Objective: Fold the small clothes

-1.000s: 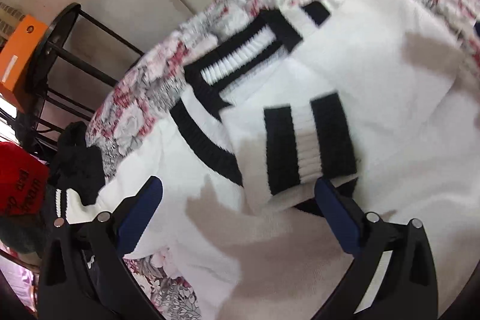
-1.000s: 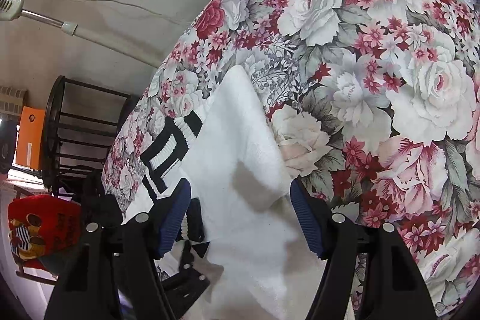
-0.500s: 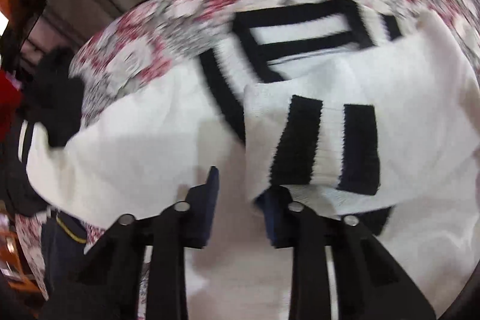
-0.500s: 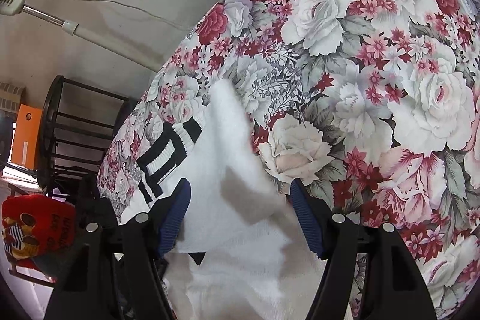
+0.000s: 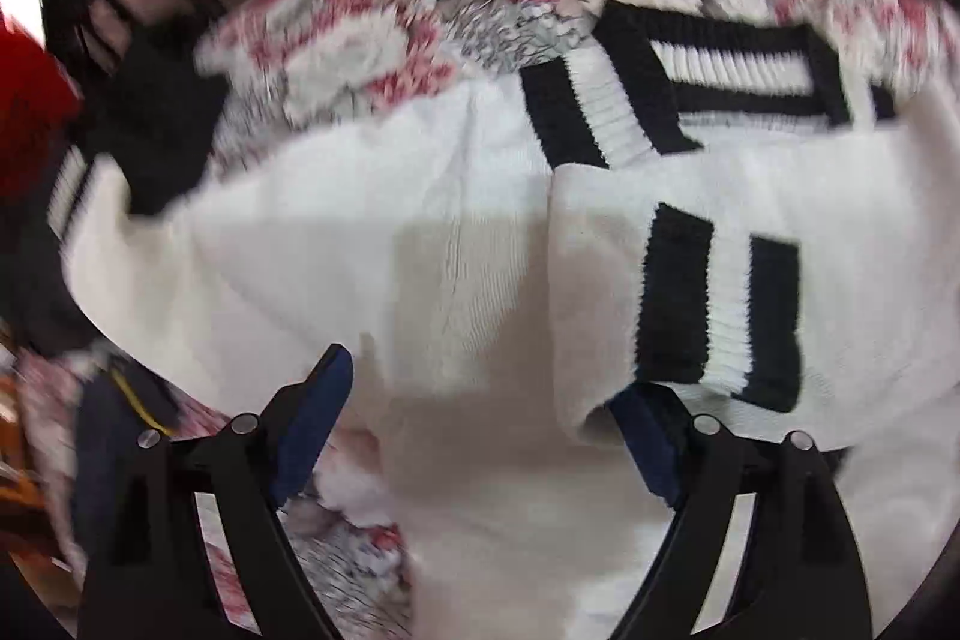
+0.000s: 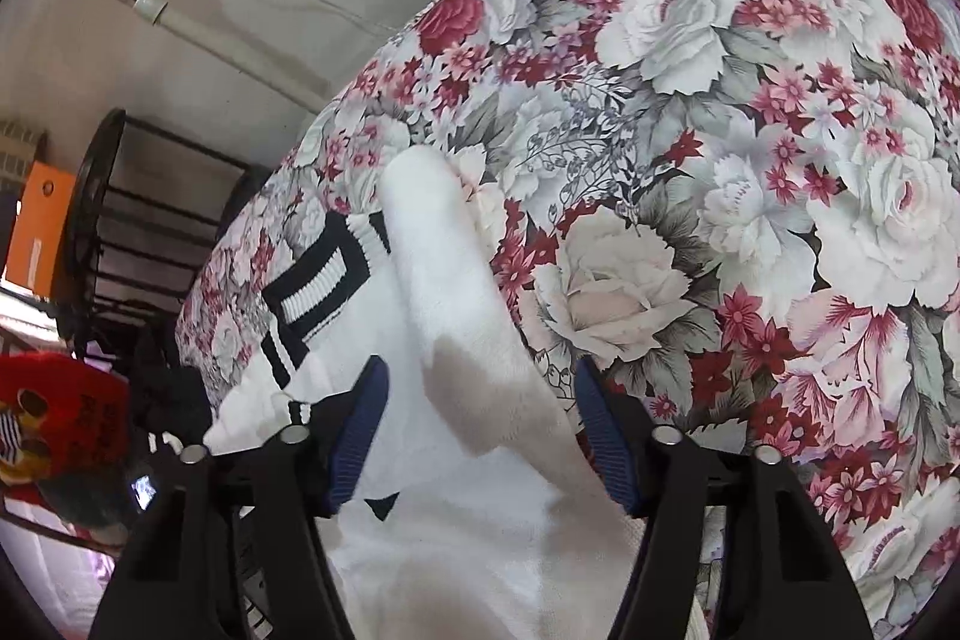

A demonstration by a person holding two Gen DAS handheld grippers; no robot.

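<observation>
White sweater (image 5: 456, 244) with black-striped trim lies on the floral tablecloth (image 6: 750, 112), part folded. One sleeve is already laid across the body; its striped cuff (image 5: 720, 304) sits on top, just ahead of my left claw. Collar band (image 5: 708, 70) is toward the far edge. I judge the other sleeve and the final body fold are still to do.

Left gripper (image 5: 480, 418): jaws spread wide, nothing between the pads, hovering low over the sweater body. The folded sleeve's edge drapes over the right-hand pad, but it is not pinched.

Right gripper (image 6: 480, 424): jaws apart, straddling a raised ridge of white fabric (image 6: 444, 268) without clamping it.

Edges: in the left view the sweater's left side hangs near the table rim, close to a dark garment (image 5: 156, 112) there. Black metal rack (image 6: 120, 232) stands beyond that rim. Open floral cloth to the right gives room; left side is tight. Left view is motion-blurred.
</observation>
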